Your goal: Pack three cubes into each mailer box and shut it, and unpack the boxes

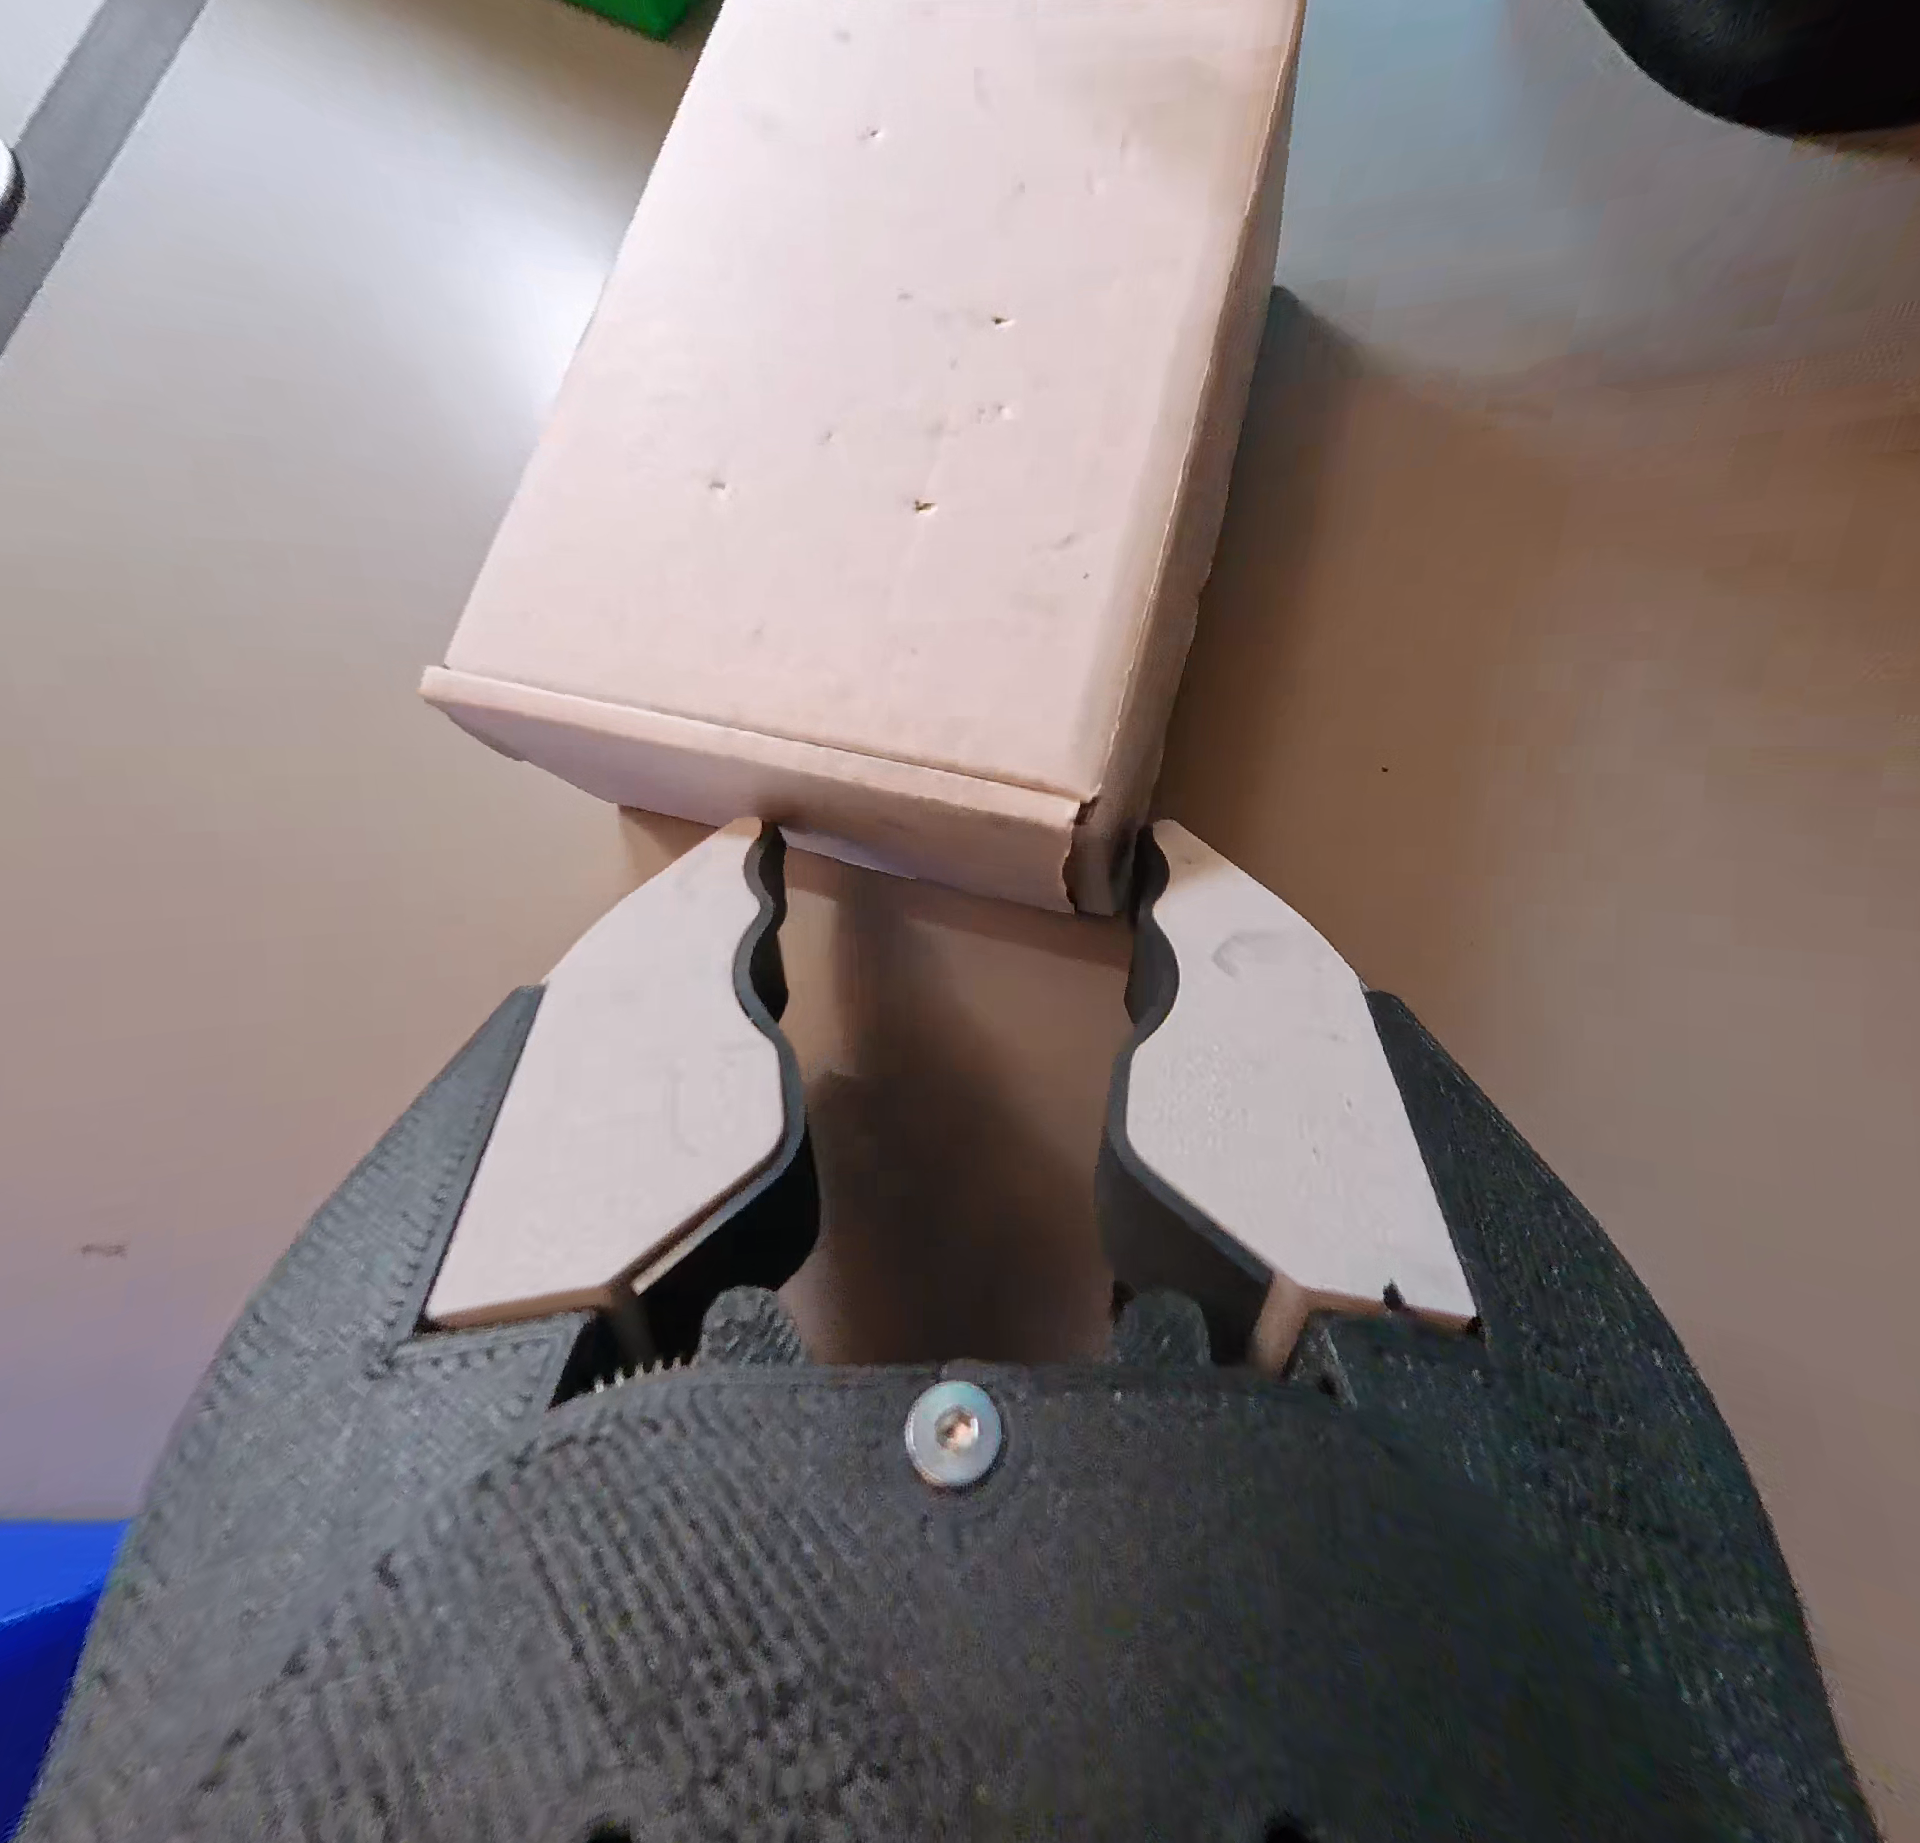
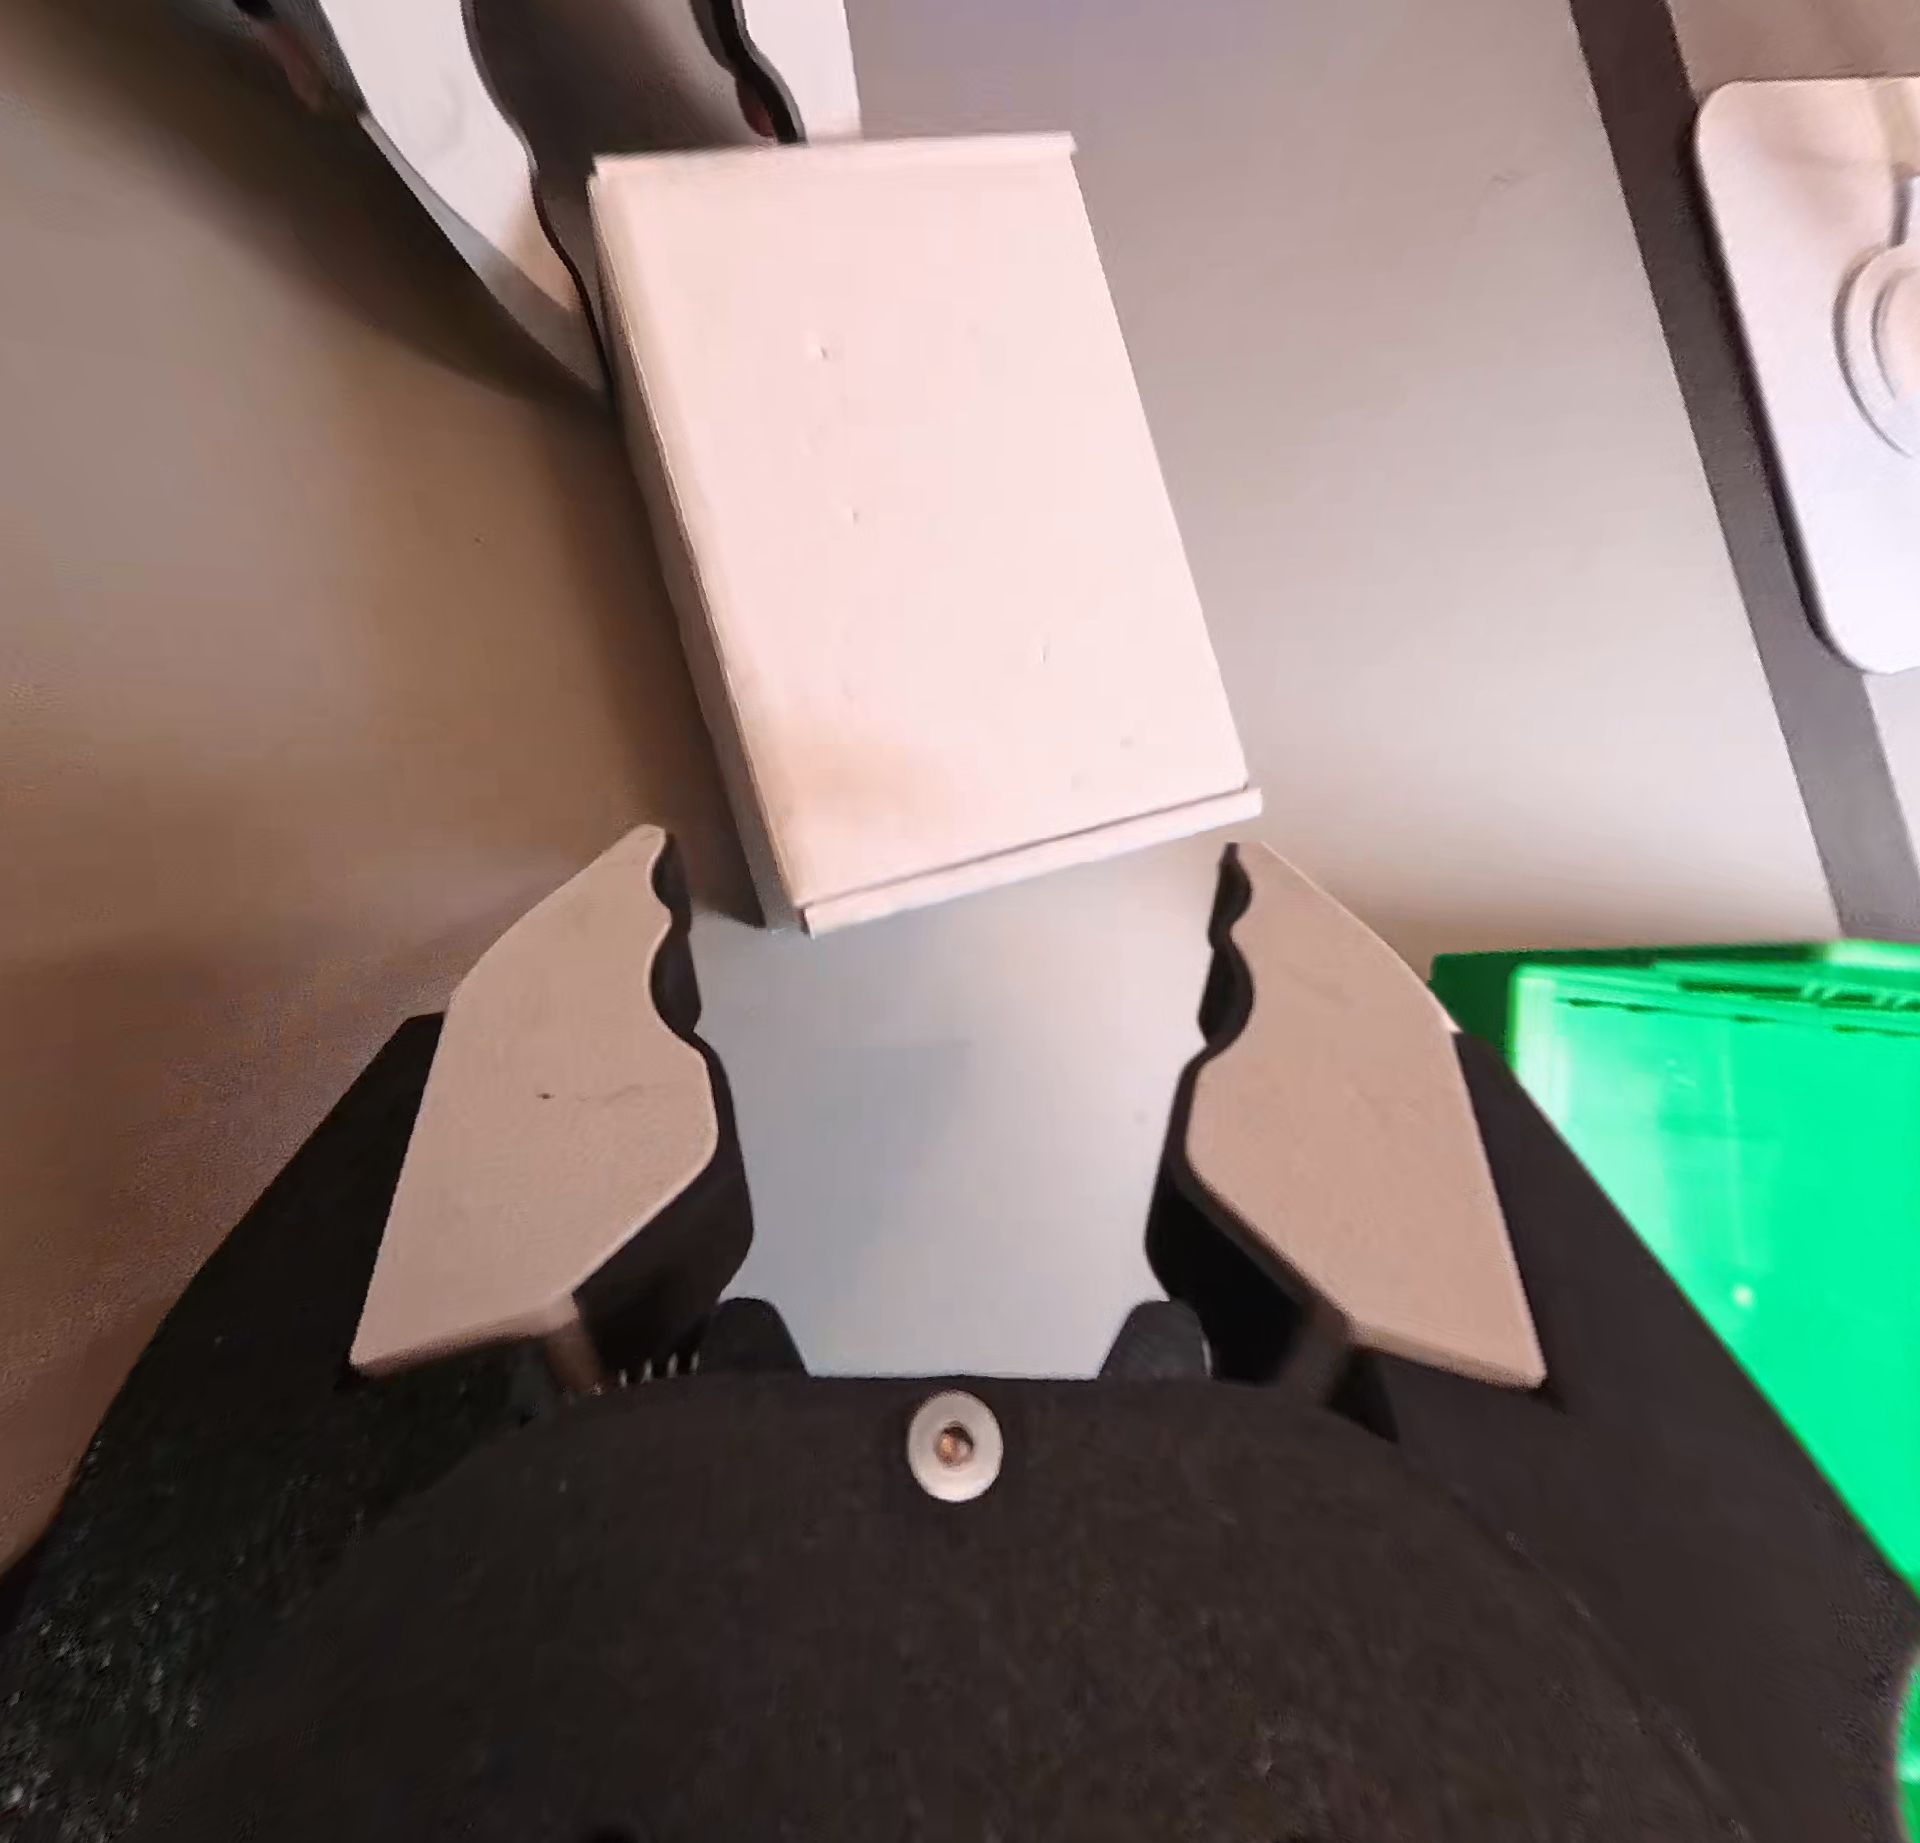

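Mailer box closed, flat on bench.
I see left gripper and right gripper parted at opposite ends, gripping nothing.

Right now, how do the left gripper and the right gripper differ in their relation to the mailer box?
The left gripper straddles a corner of the closed mailer box, one finger against its side; the right gripper sits just short of the opposite end, not touching. Both are open and face the box.

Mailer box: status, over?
Left hand-held gripper open at box end. Right hand-held gripper open, clear. Mailer box shut. Green bin beside right.
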The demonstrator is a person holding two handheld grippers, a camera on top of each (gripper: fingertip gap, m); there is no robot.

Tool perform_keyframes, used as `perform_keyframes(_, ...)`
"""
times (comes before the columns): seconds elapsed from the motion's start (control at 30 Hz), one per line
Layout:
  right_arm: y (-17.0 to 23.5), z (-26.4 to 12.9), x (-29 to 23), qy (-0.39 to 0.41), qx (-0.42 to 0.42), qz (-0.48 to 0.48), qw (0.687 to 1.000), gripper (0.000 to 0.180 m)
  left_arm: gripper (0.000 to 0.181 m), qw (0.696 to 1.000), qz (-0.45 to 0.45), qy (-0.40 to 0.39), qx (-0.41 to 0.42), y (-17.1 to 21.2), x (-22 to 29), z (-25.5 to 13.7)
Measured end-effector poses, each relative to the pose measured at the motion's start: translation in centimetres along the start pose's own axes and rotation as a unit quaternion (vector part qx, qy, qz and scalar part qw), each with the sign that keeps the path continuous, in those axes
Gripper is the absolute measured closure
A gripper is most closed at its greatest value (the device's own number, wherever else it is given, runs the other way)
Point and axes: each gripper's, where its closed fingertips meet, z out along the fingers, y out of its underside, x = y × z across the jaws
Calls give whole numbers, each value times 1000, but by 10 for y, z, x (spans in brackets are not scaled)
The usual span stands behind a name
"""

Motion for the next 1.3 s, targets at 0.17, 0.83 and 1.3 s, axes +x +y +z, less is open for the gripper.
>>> perform_keyframes(0.17,-7,23,8,-13,-112,-67,991,70,120,1000,10,-15,10,-4,-3,3)
perform_keyframes(0.83,-6,62,4,-124,-219,-113,961,58,114,996,-46,12,69,-11,-5,-21)
perform_keyframes(1.3,5,-32,83,-34,-180,-20,983,59,113,997,-46,-6,69,-8,-7,-22)
